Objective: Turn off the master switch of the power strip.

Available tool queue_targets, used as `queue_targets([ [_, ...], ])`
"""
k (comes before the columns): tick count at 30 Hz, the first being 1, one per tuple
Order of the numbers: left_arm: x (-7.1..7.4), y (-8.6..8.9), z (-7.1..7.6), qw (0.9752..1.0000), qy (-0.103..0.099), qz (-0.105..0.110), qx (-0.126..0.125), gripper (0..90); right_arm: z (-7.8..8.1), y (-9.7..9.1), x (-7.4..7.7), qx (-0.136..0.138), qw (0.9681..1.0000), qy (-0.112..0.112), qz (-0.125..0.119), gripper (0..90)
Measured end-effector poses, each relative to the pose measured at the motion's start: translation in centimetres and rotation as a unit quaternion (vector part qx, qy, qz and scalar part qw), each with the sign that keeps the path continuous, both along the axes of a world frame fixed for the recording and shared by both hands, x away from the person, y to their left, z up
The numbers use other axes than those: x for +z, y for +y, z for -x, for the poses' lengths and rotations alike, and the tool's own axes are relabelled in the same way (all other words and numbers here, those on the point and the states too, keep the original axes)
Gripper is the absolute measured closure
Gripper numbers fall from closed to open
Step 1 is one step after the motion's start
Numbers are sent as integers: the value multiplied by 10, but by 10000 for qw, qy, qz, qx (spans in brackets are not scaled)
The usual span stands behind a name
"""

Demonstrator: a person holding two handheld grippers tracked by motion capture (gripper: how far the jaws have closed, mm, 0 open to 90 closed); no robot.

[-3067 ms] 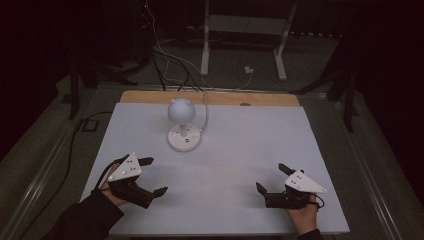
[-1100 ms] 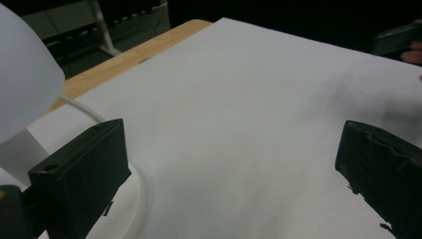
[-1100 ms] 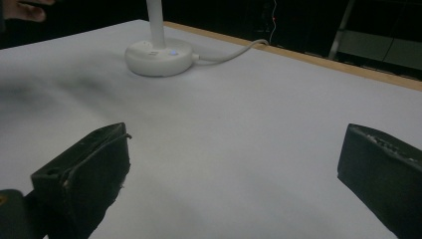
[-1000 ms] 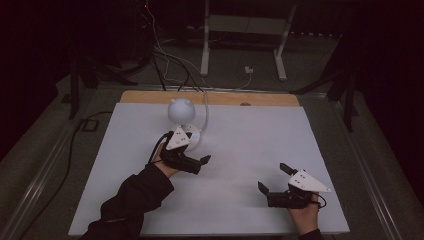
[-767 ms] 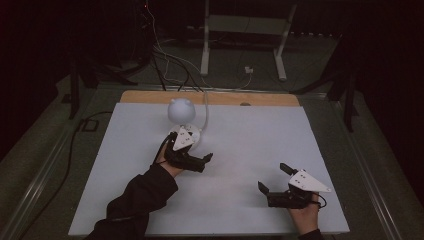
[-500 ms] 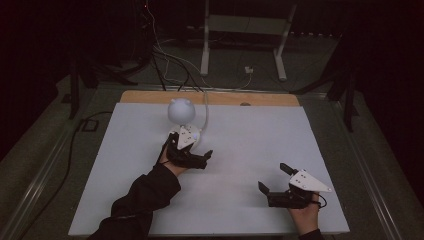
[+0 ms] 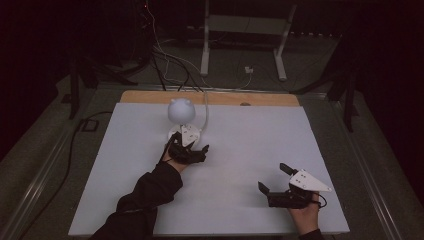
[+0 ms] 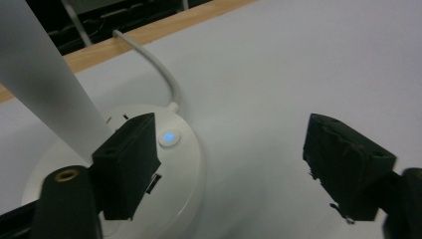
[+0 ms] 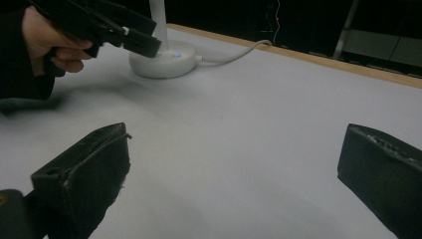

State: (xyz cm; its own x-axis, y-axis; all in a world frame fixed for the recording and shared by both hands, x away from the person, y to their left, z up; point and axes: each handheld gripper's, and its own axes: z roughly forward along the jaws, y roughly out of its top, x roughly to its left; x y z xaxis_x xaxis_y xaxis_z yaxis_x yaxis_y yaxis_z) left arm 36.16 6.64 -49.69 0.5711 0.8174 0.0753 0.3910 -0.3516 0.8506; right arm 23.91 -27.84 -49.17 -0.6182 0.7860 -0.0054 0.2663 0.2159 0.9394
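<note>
While both grippers' jaws gape empty, upright white lamp [image 7: 180, 111], left gripper [image 7: 191, 150] beside base.

White lamp [image 7: 180, 120] – blue-lit button [image 8: 168, 138], white table [image 7: 250, 150], wooden edge [image 7: 210, 98]

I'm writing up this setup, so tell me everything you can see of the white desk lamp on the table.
The white desk lamp looks like smooth plastic: a round head, a slim stem and a flat round base. The base carries a small button glowing blue and a side slot. A white cable runs from it toward the table's far edge. It stands upright. One jaw of the open left gripper sits over the base, beside the button.
</note>
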Motion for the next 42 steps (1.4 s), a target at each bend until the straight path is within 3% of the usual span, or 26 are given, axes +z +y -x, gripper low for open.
queue_targets([
  [4, -1, -3, -1, 9997, -167, -161, 73, 367, 0, 0, 0, -5, 10000, 31, -12, 0],
  [7, -3, -4, -3, 9996, -175, -163, 118, 472, -1, 0, -1, 6, 10000, 30, 7, 0],
  [13, -6, -7, -6, 9976, -405, -443, 344, 645, 0, -1, 0, 0, 10000, 28, -22, 0],
  [18, -7, -8, -11, 9967, -386, -580, 407, 741, 0, 0, 0, 1, 10000, 23, -18, 0],
  [28, -9, -16, -19, 9917, -595, -1072, 382, 900, 0, -1, 0, 9, 10000, 26, -43, 0],
  [31, -10, -18, -22, 9915, -505, -1127, 414, 900, 1, -1, 1, 16, 10000, 11, -53, 0],
  [35, -12, -21, -24, 9876, -601, -1351, 521, 900, 1, -2, 1, 13, 10000, 15, -60, 0],
  [42, -15, -23, -30, 9854, -485, -1490, 663, 900, 1, -2, 1, 12, 10000, 13, -49, 0],
])
